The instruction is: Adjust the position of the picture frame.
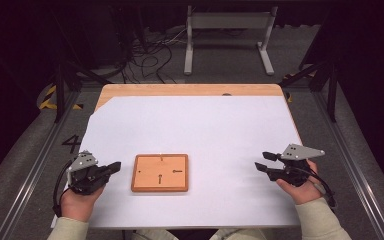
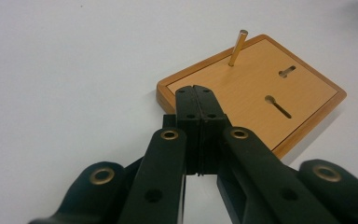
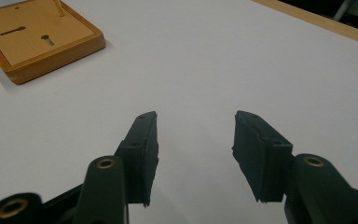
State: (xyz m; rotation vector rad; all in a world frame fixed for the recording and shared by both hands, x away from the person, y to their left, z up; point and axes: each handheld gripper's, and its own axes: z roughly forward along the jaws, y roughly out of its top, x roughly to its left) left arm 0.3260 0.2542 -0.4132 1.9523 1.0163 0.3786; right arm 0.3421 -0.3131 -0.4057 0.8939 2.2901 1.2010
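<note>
A square wooden board (image 1: 160,172) lies on the white sheet near the table's front, with two keyhole slots and a thin brass peg (image 2: 237,47) standing upright near one edge. My left gripper (image 1: 114,166) rests to the board's left, jaws pressed together with nothing between them, pointing at the board (image 2: 256,88). In the left gripper view the closed tips (image 2: 196,91) sit just short of the board's edge. My right gripper (image 1: 260,161) lies well to the right of the board, open and empty (image 3: 195,128). The board (image 3: 37,42) appears at the upper left of the right gripper view.
A white sheet (image 1: 195,125) covers most of the wooden table (image 1: 190,90). A metal stand (image 1: 227,35) and cables lie on the floor beyond the far edge. Rails run along both sides of the table.
</note>
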